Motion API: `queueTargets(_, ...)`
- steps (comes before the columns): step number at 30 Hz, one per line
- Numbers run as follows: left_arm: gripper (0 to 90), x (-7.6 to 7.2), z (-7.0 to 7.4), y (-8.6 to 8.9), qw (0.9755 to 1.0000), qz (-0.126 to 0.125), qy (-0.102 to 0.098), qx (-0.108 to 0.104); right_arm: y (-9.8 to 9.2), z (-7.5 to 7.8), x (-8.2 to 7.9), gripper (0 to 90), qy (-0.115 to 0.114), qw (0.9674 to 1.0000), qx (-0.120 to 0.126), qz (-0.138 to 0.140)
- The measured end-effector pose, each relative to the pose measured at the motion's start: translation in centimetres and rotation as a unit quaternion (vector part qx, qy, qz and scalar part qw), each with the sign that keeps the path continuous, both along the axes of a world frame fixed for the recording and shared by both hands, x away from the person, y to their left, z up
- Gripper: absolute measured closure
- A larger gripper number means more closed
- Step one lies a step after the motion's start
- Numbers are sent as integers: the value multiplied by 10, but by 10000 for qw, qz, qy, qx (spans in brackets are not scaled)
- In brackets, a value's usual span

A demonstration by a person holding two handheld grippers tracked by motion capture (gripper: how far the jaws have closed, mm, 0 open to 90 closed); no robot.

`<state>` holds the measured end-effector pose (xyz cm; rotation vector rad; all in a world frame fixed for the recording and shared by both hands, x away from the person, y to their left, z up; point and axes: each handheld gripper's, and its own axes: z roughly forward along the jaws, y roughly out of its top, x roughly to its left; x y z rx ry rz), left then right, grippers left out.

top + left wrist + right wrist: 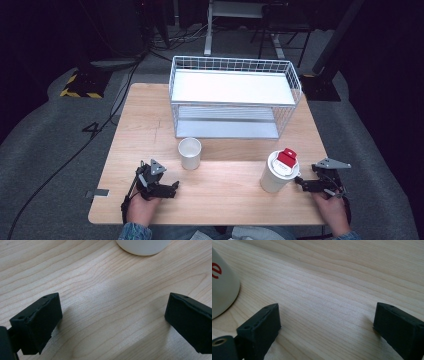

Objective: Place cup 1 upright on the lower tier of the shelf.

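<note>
- In the high view the left gripper (pixel 175 186) lies low at the lower left of the frame, on the wooden table (pixel 225 200); the person's hand behind it is cut off by the bottom edge.
- In the left gripper view its two black jaws stand wide apart at the lower corners with bare wood between them, and both are cropped by the frame.
- A small white paper cup (pixel 190 153) stands open and upright just above and right of that gripper; whether anything is inside it I cannot tell. In the left gripper view a rounded white base (pixel 143 246) shows at the top edge, the rest cut off.
- The right gripper (pixel 299 183) sits at the lower right of the high view, its tips just beside a taller white cup (pixel 272 181) with a lid and a red piece on top (pixel 286 158).
- Whether tips and cup touch is hard to make out there.
- In the right gripper view the jaws are wide apart over bare wood; the cup's wall (pixel 223 287) sits at the left edge, outside the jaws, with part of a red letter showing.
- A white wire shelf basket (pixel 235 75) stands at the upper centre, well apart from both grippers.
</note>
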<state>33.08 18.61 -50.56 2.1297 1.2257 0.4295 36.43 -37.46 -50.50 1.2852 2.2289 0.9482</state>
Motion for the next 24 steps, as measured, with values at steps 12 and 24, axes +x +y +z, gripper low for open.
queueTargets(12,68,-3,6,2,9998,-57,-32,-177,0,0,0,76,-1,10000,1,-2)
queueTargets(24,93,-10,27,3,9967,-220,-506,-602,0,0,0,76,-4,10000,1,-5)
